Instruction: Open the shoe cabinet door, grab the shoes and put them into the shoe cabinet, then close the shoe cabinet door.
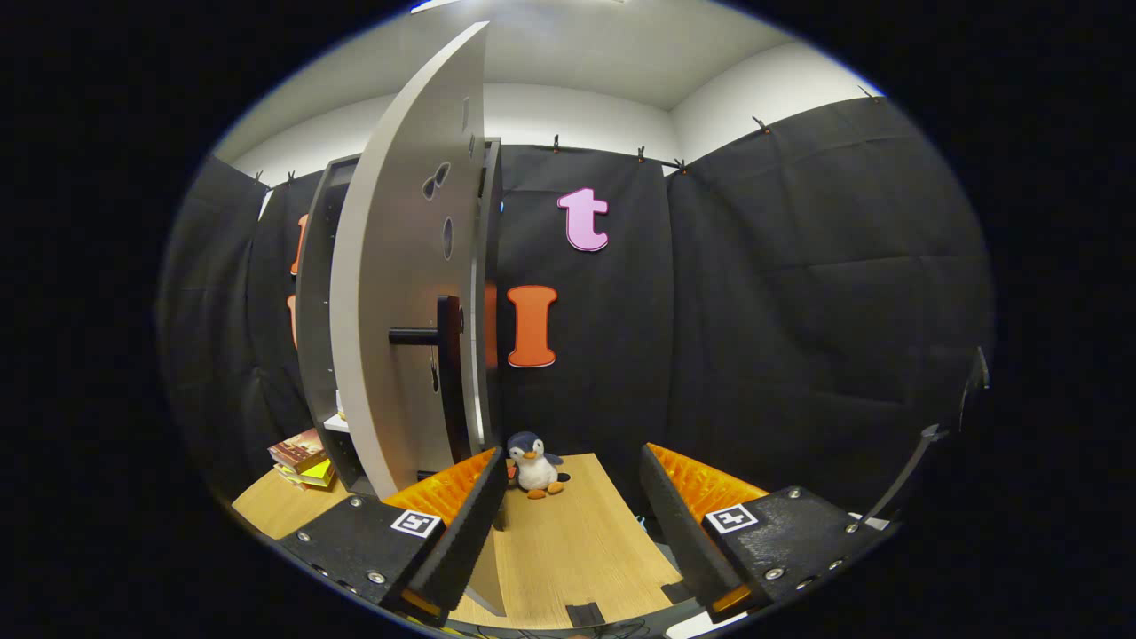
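Standing ajar, cabinet door [404, 293] crowds hand-held gripper [568, 506], fingers apart; penguin toy [535, 464] beyond, books [302, 457] beside.

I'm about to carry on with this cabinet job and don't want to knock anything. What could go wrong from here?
1. The gripper is open, and its left finger sits right against the open door's lower edge, so moving could bump it.
2. The door's black handle sticks out and could snag.
3. The toy penguin just ahead could be knocked over.

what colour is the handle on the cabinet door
Black. The handle juts from the pale grey open door, clearest in the gripper view, beyond the open, empty tongs.
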The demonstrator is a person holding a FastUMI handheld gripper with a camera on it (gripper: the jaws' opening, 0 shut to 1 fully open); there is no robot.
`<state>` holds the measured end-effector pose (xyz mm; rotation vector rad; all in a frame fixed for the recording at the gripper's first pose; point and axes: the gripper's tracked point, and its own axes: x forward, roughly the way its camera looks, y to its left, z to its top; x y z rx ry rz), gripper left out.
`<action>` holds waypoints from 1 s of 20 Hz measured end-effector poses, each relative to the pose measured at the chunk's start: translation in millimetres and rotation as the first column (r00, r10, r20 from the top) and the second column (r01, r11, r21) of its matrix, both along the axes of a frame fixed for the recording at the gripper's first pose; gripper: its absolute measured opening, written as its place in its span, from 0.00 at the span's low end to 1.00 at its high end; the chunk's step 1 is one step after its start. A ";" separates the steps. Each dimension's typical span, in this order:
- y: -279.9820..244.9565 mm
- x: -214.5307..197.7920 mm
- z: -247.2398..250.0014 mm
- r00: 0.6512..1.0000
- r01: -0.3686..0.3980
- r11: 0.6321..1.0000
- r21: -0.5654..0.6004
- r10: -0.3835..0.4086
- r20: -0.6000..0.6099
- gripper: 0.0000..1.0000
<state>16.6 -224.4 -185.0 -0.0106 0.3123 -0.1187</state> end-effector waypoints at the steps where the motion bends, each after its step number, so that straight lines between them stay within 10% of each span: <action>1: 0.5 4.0 -3.1 1.000 -0.011 1.000 0.003 0.011 0.003 0.93; 20: 106.8 -3.9 5.9 0.979 -0.199 0.974 0.112 0.203 -0.024 0.75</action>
